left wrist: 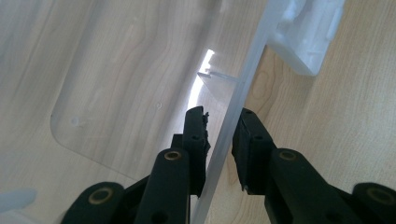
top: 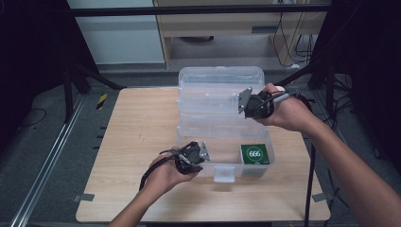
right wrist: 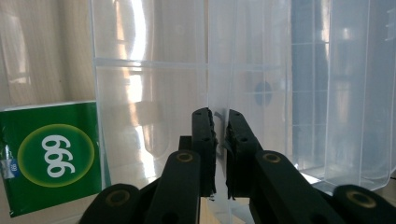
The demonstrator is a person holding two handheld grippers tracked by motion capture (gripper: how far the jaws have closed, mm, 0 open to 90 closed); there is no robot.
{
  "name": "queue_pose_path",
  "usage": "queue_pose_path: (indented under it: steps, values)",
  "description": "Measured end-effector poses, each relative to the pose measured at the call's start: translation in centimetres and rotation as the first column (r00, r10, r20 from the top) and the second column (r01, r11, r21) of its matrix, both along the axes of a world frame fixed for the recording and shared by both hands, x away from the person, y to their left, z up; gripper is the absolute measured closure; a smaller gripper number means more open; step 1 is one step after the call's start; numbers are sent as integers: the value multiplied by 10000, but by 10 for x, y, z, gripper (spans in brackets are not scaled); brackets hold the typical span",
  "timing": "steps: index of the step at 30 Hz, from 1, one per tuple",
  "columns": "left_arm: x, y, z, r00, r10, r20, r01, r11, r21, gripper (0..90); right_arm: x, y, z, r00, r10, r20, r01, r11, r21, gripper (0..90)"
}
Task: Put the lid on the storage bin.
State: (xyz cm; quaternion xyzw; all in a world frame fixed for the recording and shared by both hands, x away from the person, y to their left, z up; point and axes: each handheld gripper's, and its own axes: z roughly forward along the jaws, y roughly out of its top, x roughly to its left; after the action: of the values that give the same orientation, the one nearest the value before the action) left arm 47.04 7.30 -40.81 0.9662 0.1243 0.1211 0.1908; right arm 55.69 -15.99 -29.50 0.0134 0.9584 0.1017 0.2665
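Note:
A clear plastic box point(top: 222, 128) stands with its lid raised on the wooden table point(top: 137, 137). A green packet point(top: 254, 153) marked 666 lies in its right front corner and also appears at the left of the right gripper view as the green packet point(right wrist: 49, 158). My left gripper point(top: 201, 158) sits at the box's front edge. Its jaws are closed across the thin front wall point(left wrist: 247, 70), one jaw inside and one outside. My right gripper point(top: 246, 106) is at the right end of the raised upper part, shut on a thin clear wall point(right wrist: 219, 70).
A white latch point(top: 223, 174) hangs from the box's front, shown close up as the latch point(left wrist: 303, 37). Bare wood stretches to the left of the box. Cables trail from both grippers. Dark frames and a floor rail surround the table.

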Motion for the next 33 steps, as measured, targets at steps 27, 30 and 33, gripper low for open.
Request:
queue_pose_path:
  steps: [27,30,33]
  values:
    - [0,-1,-3,10000,47,22,-47,10000,6,725,-52,-4,-7,9977,387,550,-399,9990,209,837]
    - [-1,-1,-4,10000,41,86,-41,10000,-2,721,-58,-5,-9,9978,404,531,-416,9989,225,835]
    - [-2,-1,-5,9999,45,139,-45,10000,8,718,-61,-7,-10,9984,338,462,-351,9990,288,833]
